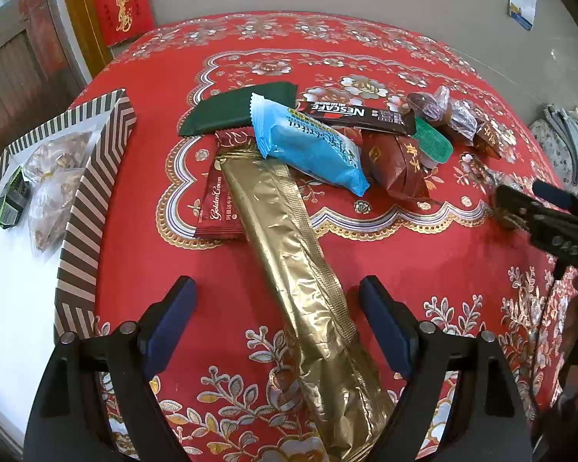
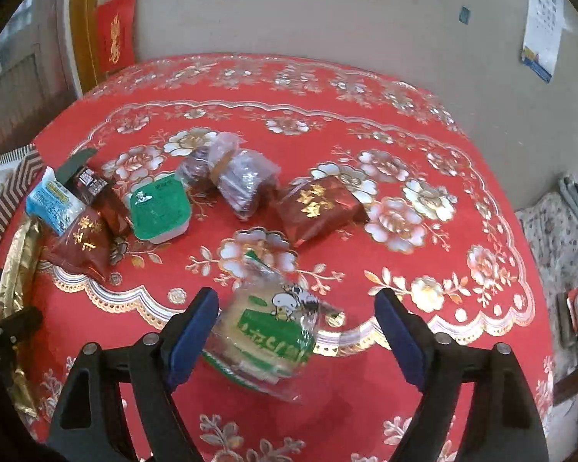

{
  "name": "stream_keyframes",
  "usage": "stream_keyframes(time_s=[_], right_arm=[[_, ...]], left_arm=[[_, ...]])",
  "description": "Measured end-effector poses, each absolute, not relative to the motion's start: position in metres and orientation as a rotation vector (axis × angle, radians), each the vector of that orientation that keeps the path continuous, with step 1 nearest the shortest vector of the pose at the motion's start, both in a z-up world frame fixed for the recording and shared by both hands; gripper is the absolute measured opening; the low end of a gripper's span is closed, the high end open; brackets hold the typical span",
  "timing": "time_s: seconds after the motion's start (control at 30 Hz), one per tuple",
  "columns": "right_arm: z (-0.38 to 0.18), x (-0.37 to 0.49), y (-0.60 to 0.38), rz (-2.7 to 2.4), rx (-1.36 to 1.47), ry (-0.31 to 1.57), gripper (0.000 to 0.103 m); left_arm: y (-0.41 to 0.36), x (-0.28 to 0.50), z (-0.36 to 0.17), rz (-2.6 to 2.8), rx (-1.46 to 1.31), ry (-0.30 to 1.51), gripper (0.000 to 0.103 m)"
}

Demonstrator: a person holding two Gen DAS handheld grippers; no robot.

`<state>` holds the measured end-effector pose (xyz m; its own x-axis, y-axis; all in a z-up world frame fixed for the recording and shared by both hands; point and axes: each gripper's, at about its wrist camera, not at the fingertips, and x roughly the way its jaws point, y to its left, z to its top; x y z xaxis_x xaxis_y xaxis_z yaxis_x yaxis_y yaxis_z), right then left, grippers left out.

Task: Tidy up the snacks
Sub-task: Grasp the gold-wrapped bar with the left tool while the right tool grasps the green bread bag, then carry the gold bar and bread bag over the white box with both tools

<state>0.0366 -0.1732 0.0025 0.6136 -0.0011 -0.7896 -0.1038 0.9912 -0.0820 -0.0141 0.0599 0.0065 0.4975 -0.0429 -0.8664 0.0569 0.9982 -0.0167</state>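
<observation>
Left wrist view: left gripper (image 1: 277, 319) wide open astride the gold packet (image 1: 300, 269), untouched; right gripper (image 2: 296, 331) open around the cake packet (image 2: 269, 331), bare tablecloth (image 2: 366, 404) alongside.

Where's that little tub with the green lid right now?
In the right wrist view the green-lidded tub sits on the red tablecloth at left of centre, beside a dark red packet on its left and the clear-wrapped dark sweets on its right.

Long foil packet (image 1: 300, 269) lies between the left gripper (image 1: 277, 323) fingers; striped box (image 1: 92, 200) to its left; snack pile (image 1: 327, 134) ahead.
</observation>
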Motion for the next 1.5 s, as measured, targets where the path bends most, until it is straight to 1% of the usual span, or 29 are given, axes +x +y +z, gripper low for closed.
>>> stream_keyframes(time_s=[0.1, 0.17, 0.27, 0.3, 0.33, 0.37, 0.4, 0.5, 0.53, 0.57, 0.6, 0.63, 0.67, 0.77, 0.9, 1.27, 1.5], right_arm=[[0.004, 0.032, -0.192, 0.098, 0.048, 0.921, 0.085], [0.004, 0.031, -0.195, 0.1, 0.112, 0.93, 0.085], [0.0, 0.033, -0.187, 0.102, 0.097, 0.94, 0.085], [-0.002, 0.034, -0.185, 0.097, 0.086, 0.944, 0.083], [-0.004, 0.035, -0.183, 0.098, 0.086, 0.944, 0.077], [-0.006, 0.035, -0.184, 0.098, 0.092, 0.942, 0.06], [-0.006, 0.035, -0.185, 0.087, 0.083, 0.933, 0.057], [-0.005, 0.029, -0.189, 0.093, 0.071, 0.918, 0.054], [-0.005, 0.026, -0.192, 0.097, 0.071, 0.913, 0.052], [-0.005, 0.022, -0.194, 0.098, 0.069, 0.908, 0.052], [-0.004, 0.018, -0.196, 0.104, 0.07, 0.904, 0.052], [-0.003, 0.014, -0.196, 0.112, 0.07, 0.902, 0.052], [-0.002, 0.01, -0.197, 0.119, 0.068, 0.895, 0.052], [0.001, 0.001, -0.196, 0.139, 0.078, 0.88, 0.052], [0.009, -0.012, -0.189, 0.179, 0.091, 0.864, 0.052], [0.033, -0.029, -0.148, 0.285, 0.068, 0.815, 0.052], [0.046, -0.037, -0.115, 0.331, 0.024, 0.793, 0.052]], left_arm=[[0.058, -0.012, 0.006, -0.047, 0.021, 1.052, 0.087], [0.057, -0.012, 0.006, -0.037, 0.024, 1.056, 0.087], [0.056, -0.011, 0.005, -0.026, 0.02, 1.057, 0.087], [0.055, -0.011, 0.005, -0.026, 0.02, 1.059, 0.088], [0.055, -0.01, 0.005, -0.027, 0.021, 1.062, 0.089], [0.055, -0.01, 0.005, -0.027, 0.019, 1.062, 0.089], [0.055, -0.01, 0.005, -0.035, 0.012, 1.056, 0.089], [0.056, -0.013, 0.005, -0.056, 0.017, 1.032, 0.087], [0.055, -0.015, 0.006, -0.055, 0.038, 1.024, 0.079], [0.056, -0.017, 0.008, -0.065, 0.039, 1.011, 0.065], [0.058, -0.019, 0.01, -0.066, 0.038, 0.999, 0.055], [0.061, -0.021, 0.011, -0.067, 0.033, 0.99, 0.033], [0.065, -0.023, 0.012, -0.071, 0.026, 0.988, 0.02], [0.076, -0.024, 0.013, -0.11, -0.013, 0.996, 0.017], [0.083, -0.034, 0.014, -0.133, -0.028, 1.003, 0.017], [0.105, -0.063, 0.05, -0.122, -0.004, 0.899, 0.017], [0.114, -0.068, 0.061, -0.11, 0.002, 0.867, 0.017]])
